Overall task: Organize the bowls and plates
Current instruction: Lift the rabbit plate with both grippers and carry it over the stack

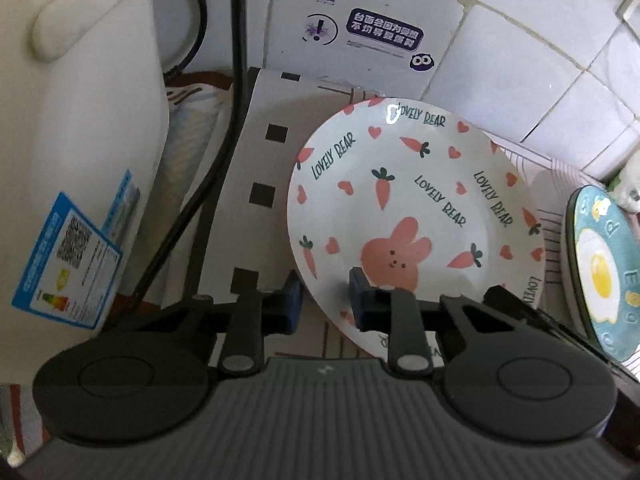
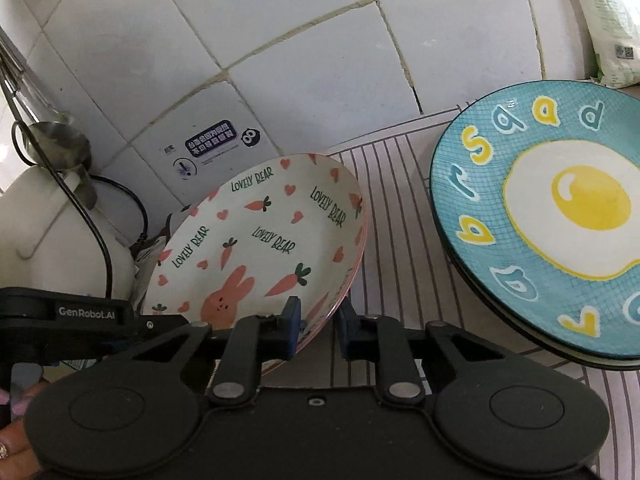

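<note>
A white plate with pink rabbits, carrots and "LOVELY BEAR" lettering (image 1: pixel 412 204) is held tilted above the counter. My left gripper (image 1: pixel 325 300) is shut on its near left rim. My right gripper (image 2: pixel 318 330) is shut on its near right rim, with the plate (image 2: pixel 260 240) rising to the left. The left gripper body also shows in the right wrist view (image 2: pixel 80 320). A blue plate with a fried-egg picture (image 2: pixel 552 216) lies on top of a dark-rimmed plate to the right; its edge shows in the left wrist view (image 1: pixel 604 268).
A striped mat (image 2: pixel 400 240) covers the counter under the plates. A white appliance (image 1: pixel 80 120) with a black cable (image 1: pixel 236 80) stands at the left against the tiled wall (image 2: pixel 280 40). A metal ladle (image 2: pixel 56 144) hangs at left. A bag (image 2: pixel 608 20) stands far right.
</note>
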Action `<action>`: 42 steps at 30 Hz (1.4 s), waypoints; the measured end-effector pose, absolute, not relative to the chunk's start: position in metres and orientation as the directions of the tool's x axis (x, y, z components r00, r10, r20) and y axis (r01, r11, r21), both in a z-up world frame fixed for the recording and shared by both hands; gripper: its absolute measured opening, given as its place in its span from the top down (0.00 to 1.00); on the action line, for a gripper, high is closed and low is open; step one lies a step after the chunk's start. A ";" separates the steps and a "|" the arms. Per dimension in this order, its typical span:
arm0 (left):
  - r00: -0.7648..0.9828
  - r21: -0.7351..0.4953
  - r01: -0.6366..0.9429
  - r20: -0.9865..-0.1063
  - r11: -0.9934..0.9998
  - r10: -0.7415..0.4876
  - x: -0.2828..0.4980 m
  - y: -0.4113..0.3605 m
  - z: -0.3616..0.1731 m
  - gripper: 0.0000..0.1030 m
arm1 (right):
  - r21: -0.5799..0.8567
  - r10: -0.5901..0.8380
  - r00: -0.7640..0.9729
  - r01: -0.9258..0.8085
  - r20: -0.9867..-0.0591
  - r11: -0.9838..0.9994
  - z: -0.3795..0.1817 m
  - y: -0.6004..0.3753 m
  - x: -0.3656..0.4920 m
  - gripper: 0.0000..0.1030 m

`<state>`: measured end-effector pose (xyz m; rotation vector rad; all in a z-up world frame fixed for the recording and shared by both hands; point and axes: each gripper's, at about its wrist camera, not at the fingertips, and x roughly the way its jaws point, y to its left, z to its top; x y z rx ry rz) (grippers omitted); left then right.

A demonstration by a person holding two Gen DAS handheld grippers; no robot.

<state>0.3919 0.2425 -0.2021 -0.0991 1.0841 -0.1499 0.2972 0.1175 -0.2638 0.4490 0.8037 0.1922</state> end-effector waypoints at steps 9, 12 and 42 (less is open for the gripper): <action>0.447 -0.157 0.092 -0.876 0.983 -0.182 0.394 0.243 -0.203 0.75 | 0.426 0.343 0.657 -0.036 -0.672 0.904 -0.259 0.119 0.301 0.78; 0.420 -0.182 0.119 -0.882 0.976 -0.215 0.394 0.246 -0.197 0.75 | 0.450 0.364 0.653 -0.040 -0.664 0.892 -0.251 0.112 0.298 0.78; 0.275 -0.245 0.492 -0.866 0.835 -0.417 0.363 0.107 -0.145 0.74 | 0.427 0.159 0.733 0.194 -0.661 0.883 -0.178 -0.033 0.203 0.76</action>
